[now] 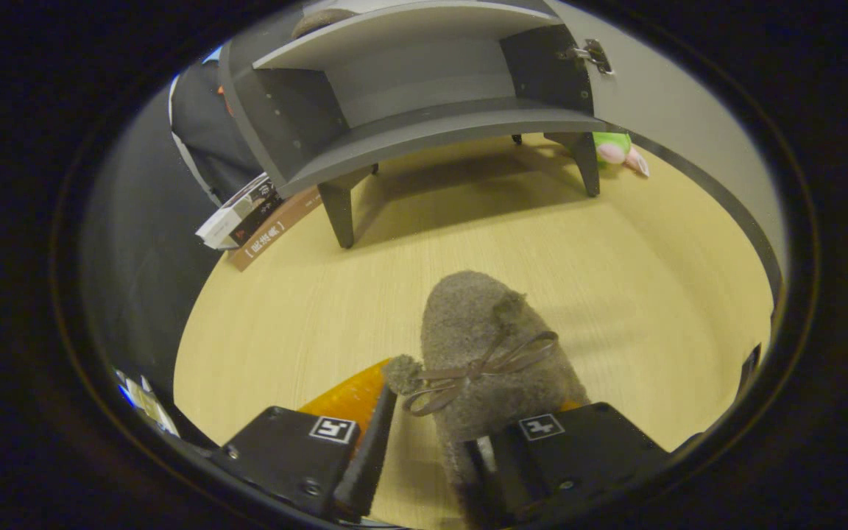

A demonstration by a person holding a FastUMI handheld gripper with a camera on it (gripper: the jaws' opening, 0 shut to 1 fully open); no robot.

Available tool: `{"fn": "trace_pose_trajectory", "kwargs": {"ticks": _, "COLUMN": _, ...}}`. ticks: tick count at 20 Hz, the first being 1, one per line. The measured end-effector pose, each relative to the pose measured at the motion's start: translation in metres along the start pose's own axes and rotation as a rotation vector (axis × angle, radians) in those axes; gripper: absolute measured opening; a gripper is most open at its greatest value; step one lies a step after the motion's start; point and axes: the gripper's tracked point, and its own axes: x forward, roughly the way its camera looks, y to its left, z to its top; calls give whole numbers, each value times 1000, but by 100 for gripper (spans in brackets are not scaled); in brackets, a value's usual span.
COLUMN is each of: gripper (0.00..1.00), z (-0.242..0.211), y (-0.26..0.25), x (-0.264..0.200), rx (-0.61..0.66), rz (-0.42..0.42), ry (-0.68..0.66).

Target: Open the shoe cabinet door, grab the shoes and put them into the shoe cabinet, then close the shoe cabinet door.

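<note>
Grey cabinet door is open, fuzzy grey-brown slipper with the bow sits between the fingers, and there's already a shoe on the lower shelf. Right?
Not quite. In the gripper view the lower shelf of the grey wooden shoe cabinet is bare. The rest stands: the cabinet door is open, and the fuzzy grey-brown slipper with the ribbon bow sits between the gripper fingers, on the light wood tabletop.
</note>
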Motion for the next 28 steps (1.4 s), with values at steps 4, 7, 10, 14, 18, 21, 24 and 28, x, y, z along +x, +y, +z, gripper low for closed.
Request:
{"fn": "trace_pose_trajectory", "kwargs": {"ticks": 4, "gripper": 22, "z": -7, "y": 5, "x": -7, "rx": 26, "rz": 44, "ry": 55}}
{"fn": "trace_pose_trajectory", "kwargs": {"ticks": 7, "gripper": 9, "z": 0, "y": 11, "x": -24, "rx": 6, "rz": 68, "ry": 40}}
{"fn": "trace_pose_trajectory", "kwargs": {"ticks": 10, "gripper": 8, "z": 11, "y": 17, "x": -52, "rx": -32, "rz": 93, "ry": -2}}
{"fn": "trace_pose_trajectory", "kwargs": {"ticks": 14, "gripper": 8, "z": 32, "y": 26, "x": -99, "rx": -42, "rz": 84, "ry": -69}}
{"fn": "trace_pose_trajectory", "kwargs": {"ticks": 18, "gripper": 8, "z": 69, "y": 45, "x": -158, "rx": -75, "rz": 103, "ry": -172}}
{"fn": "trace_pose_trajectory", "kwargs": {"ticks": 21, "gripper": 8, "z": 110, "y": 59, "x": -198, "rx": -109, "rz": 100, "ry": -270}}
{"fn": "trace_pose_trajectory", "kwargs": {"ticks": 24, "gripper": 8, "z": 147, "y": 71, "x": -228, "rx": -146, "rz": 92, "ry": -353}}
{"fn": "trace_pose_trajectory", "kwargs": {"ticks": 28, "gripper": 8, "z": 201, "y": 83, "x": -254, "rx": -181, "rz": 78, "ry": -440}}
